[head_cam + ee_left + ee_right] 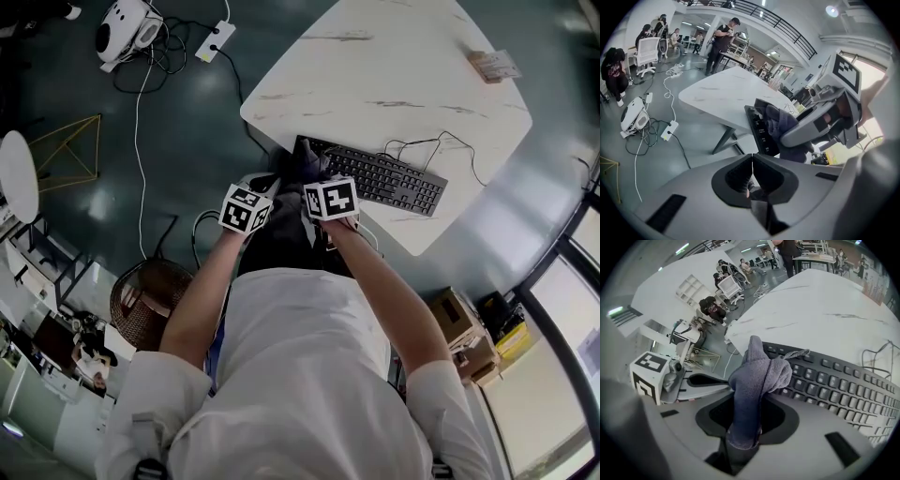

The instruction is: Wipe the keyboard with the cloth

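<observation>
A black keyboard (384,180) lies near the front edge of the white marble table (394,66). My right gripper (317,178) is shut on a grey-blue cloth (757,376), which bunches up over the keyboard's (834,380) left end. The cloth (312,161) covers the leftmost keys in the head view. My left gripper (265,189) hangs just left of the right one, off the table's edge, jaws shut with nothing between them (752,161). From the left gripper view I see the right gripper (820,124) with the cloth (780,123) on the keyboard (759,132).
The keyboard's cable (441,145) loops on the table behind it. A small box (492,64) sits at the table's far right. On the floor lie a power strip (216,39), a white device (127,28) and cables. People stand and sit farther back (723,42).
</observation>
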